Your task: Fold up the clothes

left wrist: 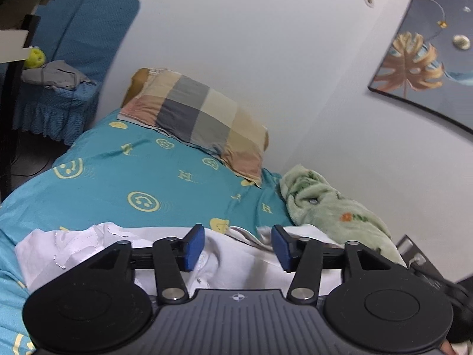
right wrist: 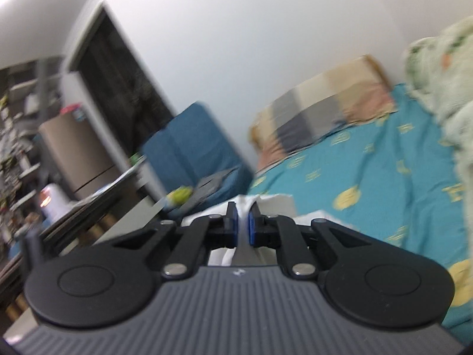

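**Left wrist view and right wrist view: white garment on bed, one corner pinched**

Item 1, left gripper [left wrist: 238, 247]: jaws spread wide, holding nothing, poised just above the white garment [left wrist: 224, 263], which lies rumpled on the teal bedsheet [left wrist: 142, 177] at the near end of the bed. Risk: closing here would likely gather a bunched ridge, not a clean edge, and set a crooked fold.

Item 2, green fleece blanket [left wrist: 328, 210]: heaped just beside the garment's right edge. Risk: a sideways sweep could drag it into the fold.

Item 3, checked pillow [left wrist: 195, 118]: farther up the bed, well apart; low concern.

Item 4, right gripper [right wrist: 242, 226]: jaws drawn narrow with a strip of white cloth between the pads. The view is smeared with blur. Risk: a thin pinch may slip if pulled fast, dropping the corner; with only one side held, the cloth could twist.
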Motion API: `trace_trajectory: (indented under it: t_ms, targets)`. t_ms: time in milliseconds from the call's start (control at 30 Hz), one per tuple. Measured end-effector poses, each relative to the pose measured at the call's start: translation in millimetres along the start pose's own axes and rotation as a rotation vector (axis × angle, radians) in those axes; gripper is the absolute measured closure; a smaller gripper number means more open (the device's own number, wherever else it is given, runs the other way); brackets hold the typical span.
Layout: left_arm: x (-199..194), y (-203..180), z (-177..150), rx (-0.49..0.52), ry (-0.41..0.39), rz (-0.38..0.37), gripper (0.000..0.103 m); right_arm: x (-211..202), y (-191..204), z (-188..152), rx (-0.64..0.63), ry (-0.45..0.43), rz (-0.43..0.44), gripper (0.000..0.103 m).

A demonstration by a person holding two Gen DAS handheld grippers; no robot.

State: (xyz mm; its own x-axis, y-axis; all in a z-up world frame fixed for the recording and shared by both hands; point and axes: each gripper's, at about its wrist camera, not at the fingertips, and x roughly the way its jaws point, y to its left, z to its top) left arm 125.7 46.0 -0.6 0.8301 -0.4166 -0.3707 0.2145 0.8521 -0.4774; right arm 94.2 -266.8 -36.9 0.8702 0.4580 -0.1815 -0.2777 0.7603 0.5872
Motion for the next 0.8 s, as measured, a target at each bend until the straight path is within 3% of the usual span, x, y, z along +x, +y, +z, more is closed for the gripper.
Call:
trace_trajectory:
  t_ms: [133,300,433,533,633,800]
  targets:
    - [1,-13,-5,0.078,0.041,0.0,0.046,8,-65,6,0.126,0.022,-0.183,0.094]
    - [-20,-14,-14,0.141,0.103,0.04,0.043,33,-105,-16,0.205,0.152,-0.335,0.094]
    - [-10,-30,-43,0.258,0.204,0.026,0.041,41,-90,-27,0.146,0.205,-0.338,0.092]
    - [-3,-41,-66,0.346,0.28,0.016,0.041,34,-79,-27,0.154,0.201,-0.292,0.092]
    - [5,-52,-88,0.434,0.356,0.005,0.04,28,-76,-21,0.167,0.199,-0.298,0.091]
    - [17,-70,-125,0.581,0.48,-0.009,0.025,21,-84,-15,0.211,0.189,-0.339,0.09]
